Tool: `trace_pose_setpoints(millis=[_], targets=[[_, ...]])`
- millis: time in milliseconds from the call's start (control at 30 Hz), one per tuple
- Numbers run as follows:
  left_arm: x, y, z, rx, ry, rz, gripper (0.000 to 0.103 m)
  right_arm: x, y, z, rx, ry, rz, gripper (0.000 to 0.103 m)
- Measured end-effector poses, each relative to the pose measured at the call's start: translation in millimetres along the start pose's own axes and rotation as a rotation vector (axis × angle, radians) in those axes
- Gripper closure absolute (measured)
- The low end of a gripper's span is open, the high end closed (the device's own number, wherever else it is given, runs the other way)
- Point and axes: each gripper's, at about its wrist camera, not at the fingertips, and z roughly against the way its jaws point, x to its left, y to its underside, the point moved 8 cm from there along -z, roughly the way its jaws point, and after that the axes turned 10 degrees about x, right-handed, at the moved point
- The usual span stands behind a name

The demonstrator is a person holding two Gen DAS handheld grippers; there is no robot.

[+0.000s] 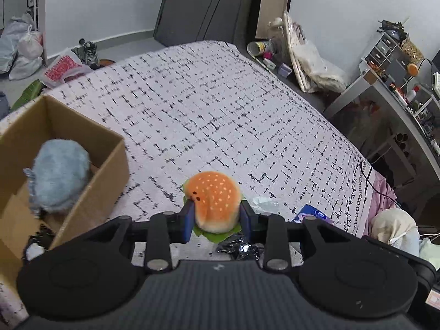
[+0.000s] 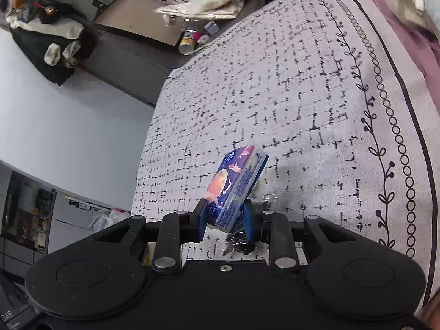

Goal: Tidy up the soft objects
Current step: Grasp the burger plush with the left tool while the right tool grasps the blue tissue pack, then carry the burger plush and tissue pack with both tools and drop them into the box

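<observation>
Two grippers, each clamped on something soft. Left gripper [image 1: 217,220]: blue fingers [image 1: 188,221] pressed against both sides of a plush hamburger [image 1: 213,202], jaws held apart only by the toy's width, orange sesame bun on top and green felt lettuce poking out below. Held up over the near edge of a bed covered in a white bedspread [image 1: 220,104] with a black dash pattern. To the left, an open cardboard box [image 1: 110,170] on the bedspread, with a fluffy grey-blue plush [image 1: 59,174] inside, against the near part of the box. Just right of the hamburger, low on the bedspread, a crumpled clear wrapper [image 1: 262,203] and the corner of a blue tissue pack [image 1: 313,214].

Right gripper [image 2: 225,220]: jaws narrowed onto the lower end of that tissue pack [image 2: 238,184], tilted up and to the right, printed face toward the left. Under it, crumpled dark and clear plastic [image 2: 242,243] on the bedspread [image 2: 275,96]. Far right, a border of black circles and leaf sprigs [image 2: 396,143] along the bedspread's edge.
</observation>
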Motion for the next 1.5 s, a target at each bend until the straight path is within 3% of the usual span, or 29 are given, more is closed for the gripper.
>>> trace_pose_setpoints(millis=[500, 767, 1500], targets=[[35.6, -1.7, 56.5, -0.068, -0.031, 0.026, 0.07, 34.4, 18.0, 12.0, -0.034, 0.003, 0.117, 0.076], [61.4, -2.2, 78.7, -0.094, -0.053, 0.045, 0.07, 52.1, 32.5, 16.7, -0.072, 0.046, 0.19, 0.076], [148.8, 1.6, 90.6, -0.068, -0.128, 0.132, 0.07, 89.5, 75.1, 2.0, -0.078, 0.113, 0.336, 0.076]])
